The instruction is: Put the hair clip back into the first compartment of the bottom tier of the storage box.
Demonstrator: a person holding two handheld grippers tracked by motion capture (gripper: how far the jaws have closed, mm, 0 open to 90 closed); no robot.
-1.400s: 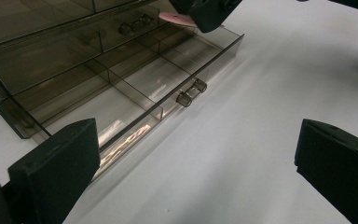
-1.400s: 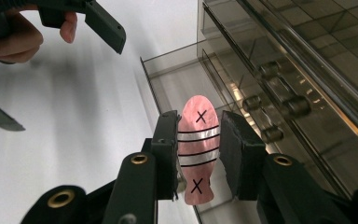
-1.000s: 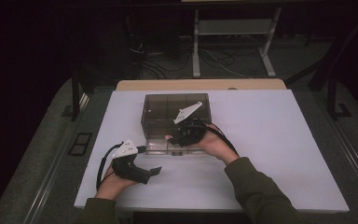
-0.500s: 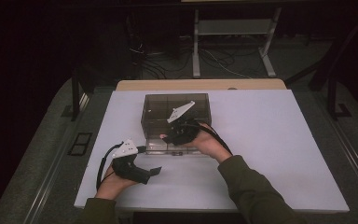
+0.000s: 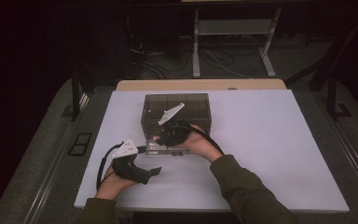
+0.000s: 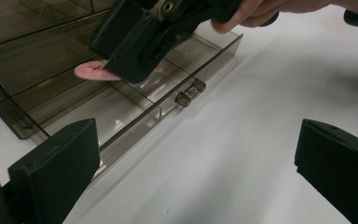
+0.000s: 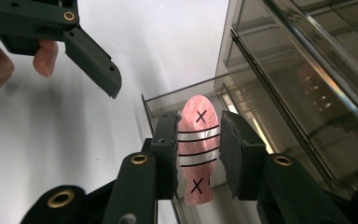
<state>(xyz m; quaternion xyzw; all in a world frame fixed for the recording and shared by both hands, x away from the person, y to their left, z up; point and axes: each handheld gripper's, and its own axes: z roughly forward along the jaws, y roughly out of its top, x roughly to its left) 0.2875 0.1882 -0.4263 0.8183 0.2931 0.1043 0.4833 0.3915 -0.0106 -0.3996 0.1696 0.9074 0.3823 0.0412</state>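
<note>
On the white desk (image 5: pixel 270 154), a smoky transparent plastic drawer box (image 5: pixel 177 105) stands at center, its lowest drawer (image 6: pixel 135 112) pulled out toward six o'clock. The right gripper (image 7: pixel 198 149) has its jaws clamped on a flat pink oval tag with black lines and crosses (image 7: pixel 196 149), held over the open drawer. The left gripper (image 5: pixel 154 171) rests on the desk at seven o'clock of the box, jaws wide apart and empty.
</note>
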